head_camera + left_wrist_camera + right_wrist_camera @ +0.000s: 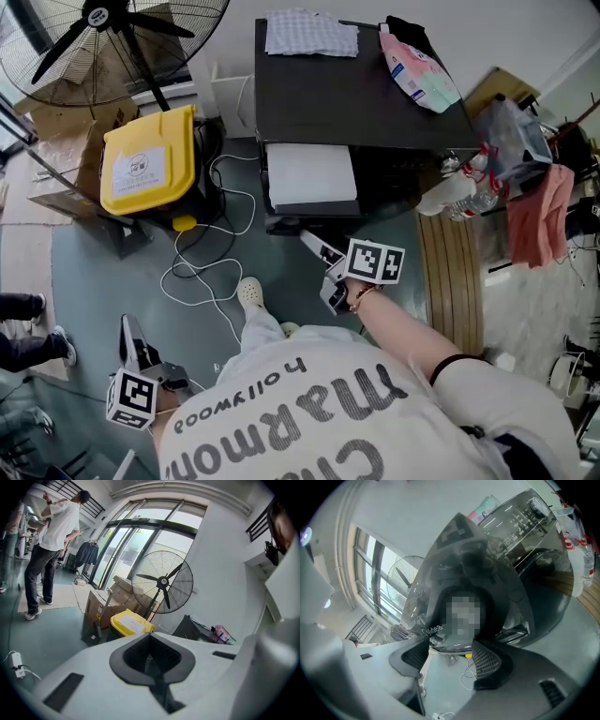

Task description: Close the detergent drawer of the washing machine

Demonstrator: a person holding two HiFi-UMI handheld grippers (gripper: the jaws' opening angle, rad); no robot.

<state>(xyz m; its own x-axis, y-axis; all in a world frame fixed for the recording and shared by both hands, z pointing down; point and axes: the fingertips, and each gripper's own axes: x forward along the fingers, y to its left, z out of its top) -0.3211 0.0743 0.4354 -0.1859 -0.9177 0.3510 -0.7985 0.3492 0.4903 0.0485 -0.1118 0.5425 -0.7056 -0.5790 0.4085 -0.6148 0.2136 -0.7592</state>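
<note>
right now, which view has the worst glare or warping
Right gripper view: strong fisheye bend, reflections on the glossy detergent drawer front. Left gripper view: bright windows backlight the fan, edges curve. Head view: sharp, evenly lit.

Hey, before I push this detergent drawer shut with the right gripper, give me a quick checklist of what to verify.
1. Detergent drawer sticks out of the washing machine: ok, ready to push.
2. Right gripper in front of the drawer: ok.
3. Right jaws apart, nothing between them: ok.
4. Left gripper low at the side, jaws together, away from the machine: ok.
5. Contact with the drawer front: cannot tell.
6. White cable on the floor beside the shoe: not ok, mind your footing.
</note>
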